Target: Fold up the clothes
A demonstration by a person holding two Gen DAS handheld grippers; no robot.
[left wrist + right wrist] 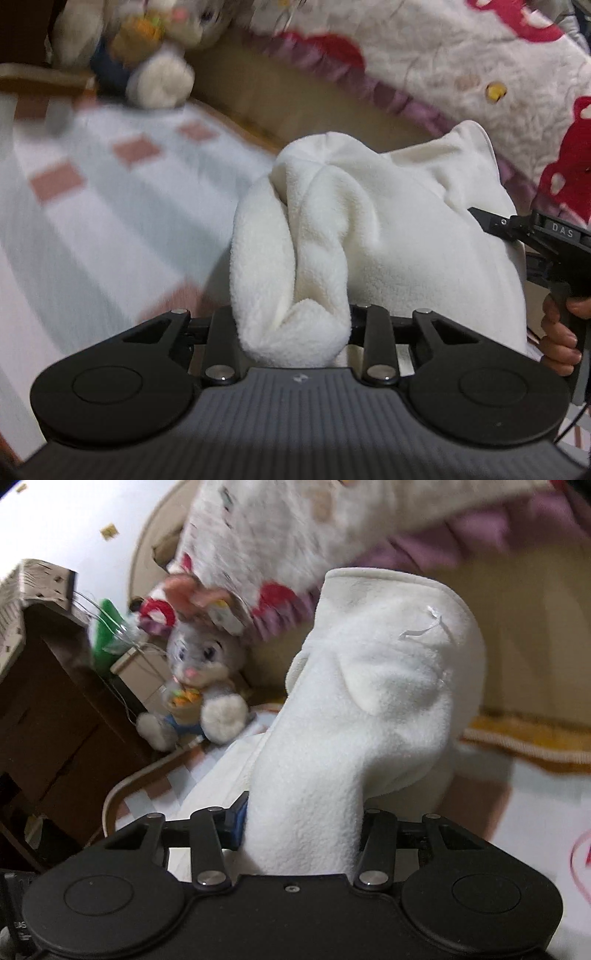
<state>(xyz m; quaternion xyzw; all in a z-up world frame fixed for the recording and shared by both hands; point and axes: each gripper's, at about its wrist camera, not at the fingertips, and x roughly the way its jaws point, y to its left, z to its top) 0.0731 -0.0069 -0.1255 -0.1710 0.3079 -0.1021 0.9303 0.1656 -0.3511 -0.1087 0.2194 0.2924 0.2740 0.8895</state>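
A white fleece garment (pixel 388 229) hangs lifted above the bed, gathered into thick folds. In the left wrist view a bunched roll of it is pinched in my left gripper (pixel 291 325), whose jaws are shut on the cloth; the fingertips are buried in fleece. At the right of that view my right gripper (pixel 491 223) holds the garment's other side, with a hand (pixel 561 339) on its handle. In the right wrist view the garment (pixel 388 686) rises in a column out of my right gripper (pixel 303 834), shut on the fleece, with a hemmed edge at the top.
A checked pink and pale blue bedsheet (pixel 92 192) lies below. A plush rabbit (pixel 207 672) sits at the bed's head beside a brown cardboard box (pixel 48 701). A white quilt with red shapes and a purple frill (pixel 443 55) is heaped behind the garment.
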